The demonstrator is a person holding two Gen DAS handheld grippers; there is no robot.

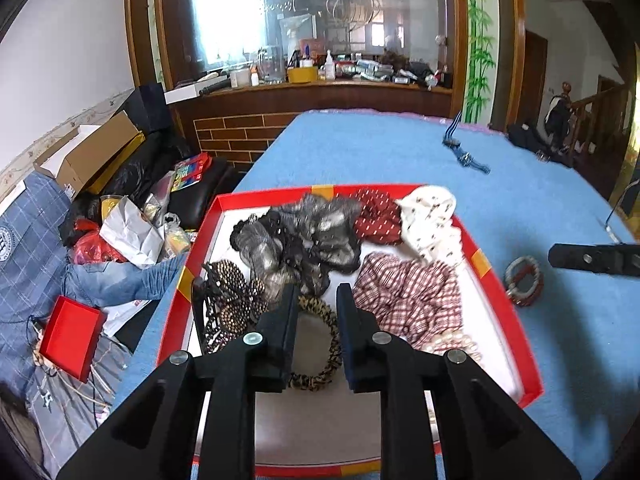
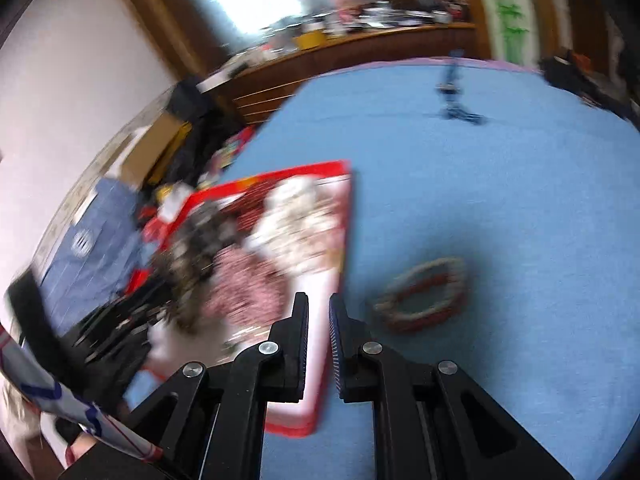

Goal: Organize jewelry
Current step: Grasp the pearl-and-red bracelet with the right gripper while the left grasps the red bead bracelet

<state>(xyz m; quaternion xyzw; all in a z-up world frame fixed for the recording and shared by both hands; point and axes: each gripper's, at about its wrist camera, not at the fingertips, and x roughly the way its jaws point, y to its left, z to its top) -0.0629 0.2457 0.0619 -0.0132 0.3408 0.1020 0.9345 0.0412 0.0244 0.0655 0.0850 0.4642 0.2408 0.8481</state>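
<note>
A red-rimmed box (image 1: 498, 300) with a white floor sits on the blue cloth and holds several scrunchies, a leopard hair band (image 1: 326, 344), a bead string (image 1: 452, 344) and dark hair clips (image 1: 230, 300). My left gripper (image 1: 316, 296) hovers over the box, open and empty, its fingers either side of the leopard band. A red and white bracelet (image 1: 524, 282) lies on the cloth right of the box; it also shows in the blurred right wrist view (image 2: 422, 294). My right gripper (image 2: 319, 304) is over the box's right edge (image 2: 346, 224), jaws slightly apart, empty, left of the bracelet.
A blue strap-like item (image 1: 464, 152) lies far back on the blue cloth (image 1: 360, 148). Left of the table is a cluttered sofa with a small red box (image 1: 72, 338), bags and cardboard. A wooden counter with bottles stands behind.
</note>
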